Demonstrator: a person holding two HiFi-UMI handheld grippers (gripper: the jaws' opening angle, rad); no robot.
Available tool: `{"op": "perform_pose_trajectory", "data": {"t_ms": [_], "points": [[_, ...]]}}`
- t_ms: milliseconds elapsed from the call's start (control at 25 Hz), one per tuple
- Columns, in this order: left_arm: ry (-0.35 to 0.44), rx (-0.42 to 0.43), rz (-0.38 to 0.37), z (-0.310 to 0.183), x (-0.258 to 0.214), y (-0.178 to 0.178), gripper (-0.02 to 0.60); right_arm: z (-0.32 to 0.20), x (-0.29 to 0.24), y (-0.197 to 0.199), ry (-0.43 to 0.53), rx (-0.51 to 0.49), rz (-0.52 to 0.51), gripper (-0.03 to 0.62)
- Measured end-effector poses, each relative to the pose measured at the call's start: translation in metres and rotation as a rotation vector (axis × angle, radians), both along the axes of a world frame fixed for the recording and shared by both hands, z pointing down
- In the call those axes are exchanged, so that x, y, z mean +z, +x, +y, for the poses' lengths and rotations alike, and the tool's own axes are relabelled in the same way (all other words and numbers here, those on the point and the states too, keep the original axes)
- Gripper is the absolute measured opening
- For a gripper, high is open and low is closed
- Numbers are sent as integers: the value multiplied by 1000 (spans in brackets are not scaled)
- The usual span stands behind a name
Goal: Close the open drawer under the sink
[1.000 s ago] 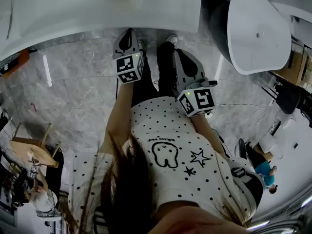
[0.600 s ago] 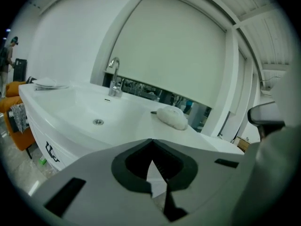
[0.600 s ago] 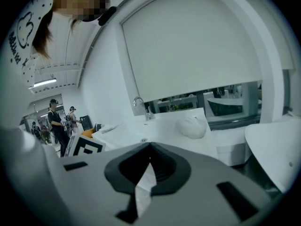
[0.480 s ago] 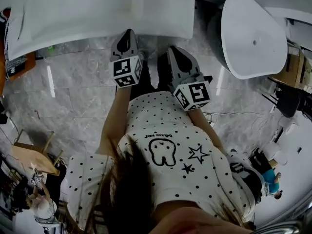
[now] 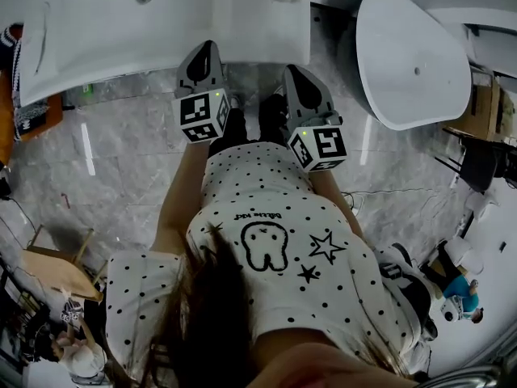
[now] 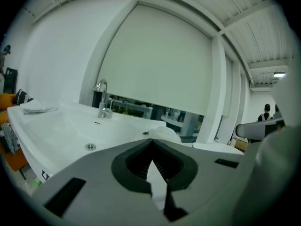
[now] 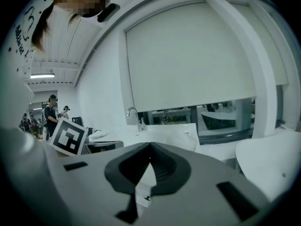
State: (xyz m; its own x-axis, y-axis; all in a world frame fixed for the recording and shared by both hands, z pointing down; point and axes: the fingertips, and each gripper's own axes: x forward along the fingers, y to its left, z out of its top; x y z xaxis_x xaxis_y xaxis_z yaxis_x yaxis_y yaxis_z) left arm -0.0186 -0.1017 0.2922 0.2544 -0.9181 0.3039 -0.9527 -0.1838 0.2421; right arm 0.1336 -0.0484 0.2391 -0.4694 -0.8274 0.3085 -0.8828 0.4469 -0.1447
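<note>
Hiding beneath the white sink [image 5: 105,39], the drawer shows in no view, so I cannot tell whether it stands open or pushed in. The left gripper [image 5: 203,51] and the right gripper [image 5: 293,75] hang side by side at the sink's front edge, pointing towards it, each with its jaws closed together on nothing. A white oval tub [image 5: 412,63] stands off to the right on the marble floor [image 5: 121,160].
</note>
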Motion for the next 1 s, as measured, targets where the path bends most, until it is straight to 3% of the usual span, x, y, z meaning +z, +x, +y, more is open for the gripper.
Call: {"op": "perform_pose_trajectory", "data": {"t_ms": [480, 1000], "points": [[139, 60, -27, -1, -72, 2, 5, -2, -20, 6, 59, 37, -9, 14], [189, 116, -15, 38, -95, 19, 5, 11, -25, 11, 81, 40, -16, 14]]}}
